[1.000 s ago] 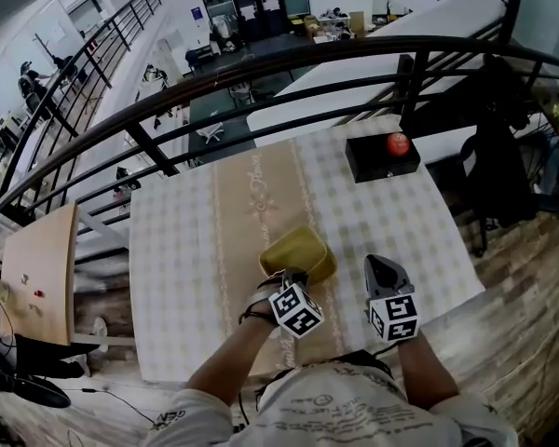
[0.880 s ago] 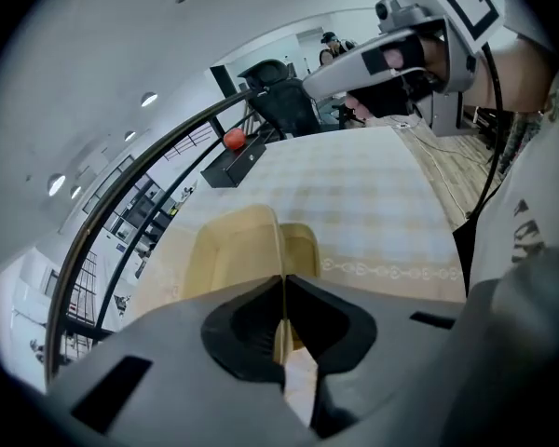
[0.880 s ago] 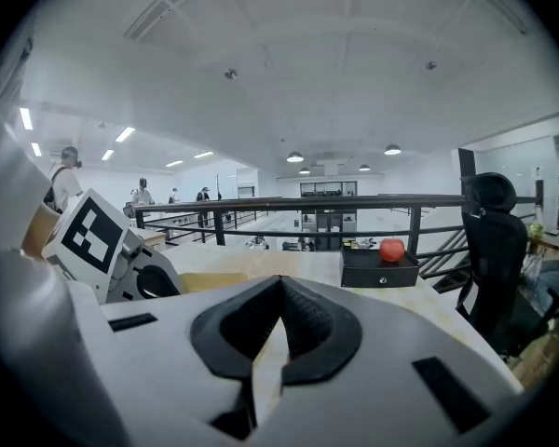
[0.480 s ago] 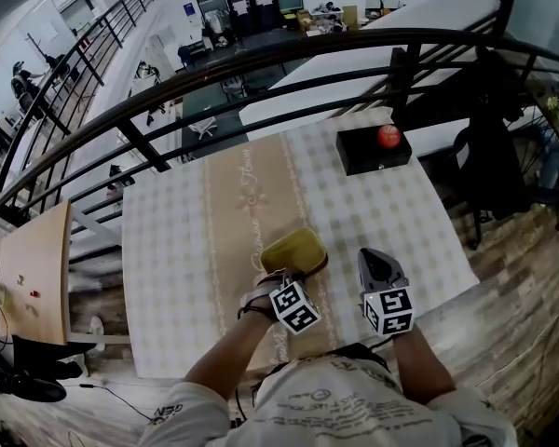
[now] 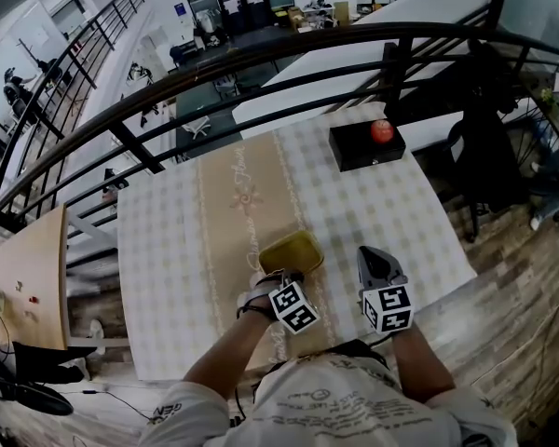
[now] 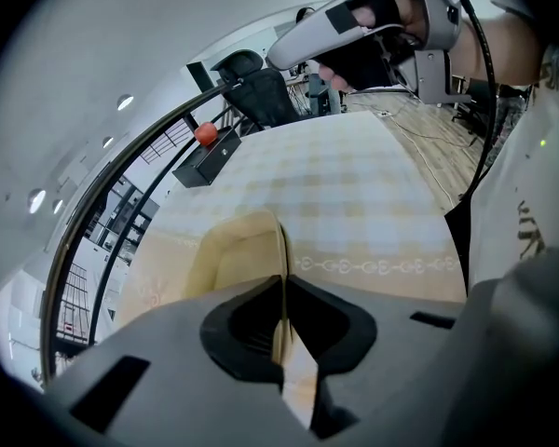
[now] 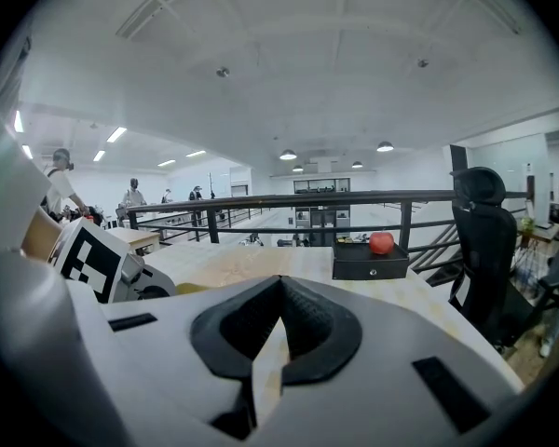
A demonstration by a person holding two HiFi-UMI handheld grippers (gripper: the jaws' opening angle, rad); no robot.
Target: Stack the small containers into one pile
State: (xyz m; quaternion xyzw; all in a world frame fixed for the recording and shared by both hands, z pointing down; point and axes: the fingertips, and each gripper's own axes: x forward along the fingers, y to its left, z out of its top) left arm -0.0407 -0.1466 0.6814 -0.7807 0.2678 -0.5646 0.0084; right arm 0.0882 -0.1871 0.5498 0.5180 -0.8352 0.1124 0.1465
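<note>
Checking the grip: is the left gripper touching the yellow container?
Touching. The left gripper view shows the left gripper with its jaws pinched on the yellow container, its thin wall clamped between them.

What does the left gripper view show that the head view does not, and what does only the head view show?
Only the left gripper view: the left gripper is shut on the thin wall of the yellow container, one pad on each side. Only the head view: the marker cube on that gripper, and a wooden side table at the left. Both: the yellow container, the right gripper, the black box with a red round object on it, and the checked tablecloth.
</note>
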